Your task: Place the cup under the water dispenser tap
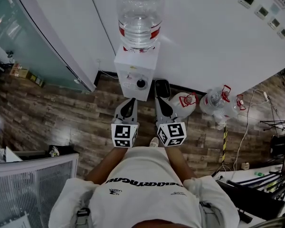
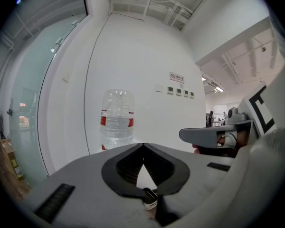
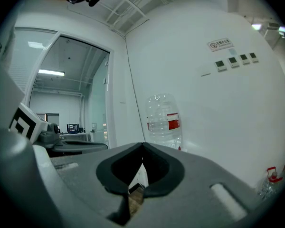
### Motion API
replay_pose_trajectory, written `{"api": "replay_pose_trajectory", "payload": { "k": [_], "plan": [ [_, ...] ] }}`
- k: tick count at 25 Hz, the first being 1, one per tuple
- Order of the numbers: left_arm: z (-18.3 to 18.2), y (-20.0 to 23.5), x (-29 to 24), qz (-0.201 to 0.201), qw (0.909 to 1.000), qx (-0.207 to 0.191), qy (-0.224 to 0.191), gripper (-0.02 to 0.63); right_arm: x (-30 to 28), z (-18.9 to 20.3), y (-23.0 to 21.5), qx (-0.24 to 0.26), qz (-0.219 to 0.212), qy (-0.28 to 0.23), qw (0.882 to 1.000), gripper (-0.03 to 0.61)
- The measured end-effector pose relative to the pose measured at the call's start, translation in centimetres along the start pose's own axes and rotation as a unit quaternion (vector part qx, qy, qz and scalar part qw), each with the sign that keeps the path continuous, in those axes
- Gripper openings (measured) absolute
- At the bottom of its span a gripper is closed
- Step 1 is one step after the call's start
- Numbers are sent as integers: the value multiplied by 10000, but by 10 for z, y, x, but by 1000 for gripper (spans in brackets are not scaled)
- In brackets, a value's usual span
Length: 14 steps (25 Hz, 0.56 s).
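The white water dispenser [image 1: 134, 70] stands against the wall with a clear bottle [image 1: 140, 15] upside down on top and a black knob [image 1: 141, 83] on its front. My left gripper [image 1: 129, 101] and right gripper [image 1: 160, 100] are held side by side just in front of it, pointing at it. Both are shut with nothing between the jaws. In the left gripper view the jaws [image 2: 143, 145] meet below the bottle [image 2: 117, 118]. In the right gripper view the jaws [image 3: 142, 145] meet too, beside the bottle [image 3: 164, 122]. No cup shows in any view.
A black container [image 1: 162, 87] sits on the wood floor right of the dispenser. Two spare water bottles [image 1: 218, 101] lie further right, with cables and stands [image 1: 270, 122] beyond. A glass partition [image 1: 23, 42] runs along the left. A white slatted unit [image 1: 33, 184] is at lower left.
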<state>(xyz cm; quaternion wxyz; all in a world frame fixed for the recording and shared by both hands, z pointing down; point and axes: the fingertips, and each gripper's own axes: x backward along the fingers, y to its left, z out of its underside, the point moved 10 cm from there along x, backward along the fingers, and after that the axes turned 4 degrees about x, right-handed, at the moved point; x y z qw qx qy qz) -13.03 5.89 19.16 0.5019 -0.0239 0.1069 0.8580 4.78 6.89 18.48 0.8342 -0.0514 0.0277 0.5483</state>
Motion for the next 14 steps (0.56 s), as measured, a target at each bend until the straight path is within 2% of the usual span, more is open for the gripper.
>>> {"api": "replay_pose_trajectory", "payload": {
  "k": [14],
  "plan": [
    [4,-4,-17,4,10000,64,-12,-2,-3,3,-19,16,-20,-20,10000,-2]
  ]
}}
